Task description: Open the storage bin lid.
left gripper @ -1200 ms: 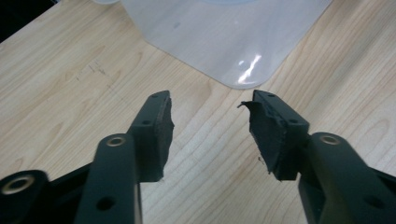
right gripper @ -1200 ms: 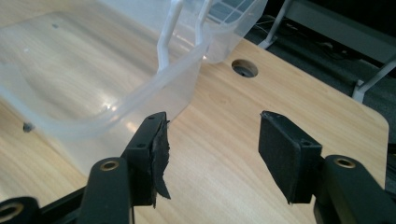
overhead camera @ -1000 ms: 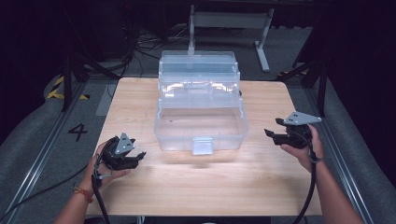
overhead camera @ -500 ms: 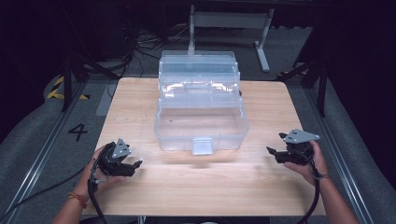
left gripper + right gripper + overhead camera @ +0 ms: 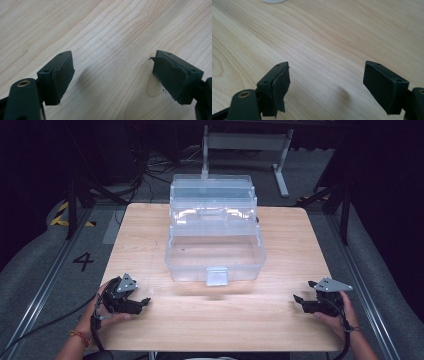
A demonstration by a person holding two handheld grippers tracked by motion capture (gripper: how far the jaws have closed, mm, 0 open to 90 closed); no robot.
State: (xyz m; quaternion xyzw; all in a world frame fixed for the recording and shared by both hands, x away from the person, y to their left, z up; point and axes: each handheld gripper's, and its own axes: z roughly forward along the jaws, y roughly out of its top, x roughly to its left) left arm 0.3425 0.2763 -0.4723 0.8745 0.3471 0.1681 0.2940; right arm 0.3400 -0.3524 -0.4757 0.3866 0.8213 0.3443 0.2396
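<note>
Wooden, pale-grained surface (image 5: 280, 240) lies under both claws at its near edge. The left claw (image 5: 142, 302) and the right claw (image 5: 299, 300) rest low at opposite near corners; their jaws have just been opening and now stand spread, with only bare wood between them. Farther back, at the middle of the surface, sits the clear plastic tiered storage box (image 5: 215, 245), its lid raised and its front latch (image 5: 217, 276) facing the person. Closing it well likely calls for both claws to approach evenly from either side, so the light box doesn't skid.
</note>
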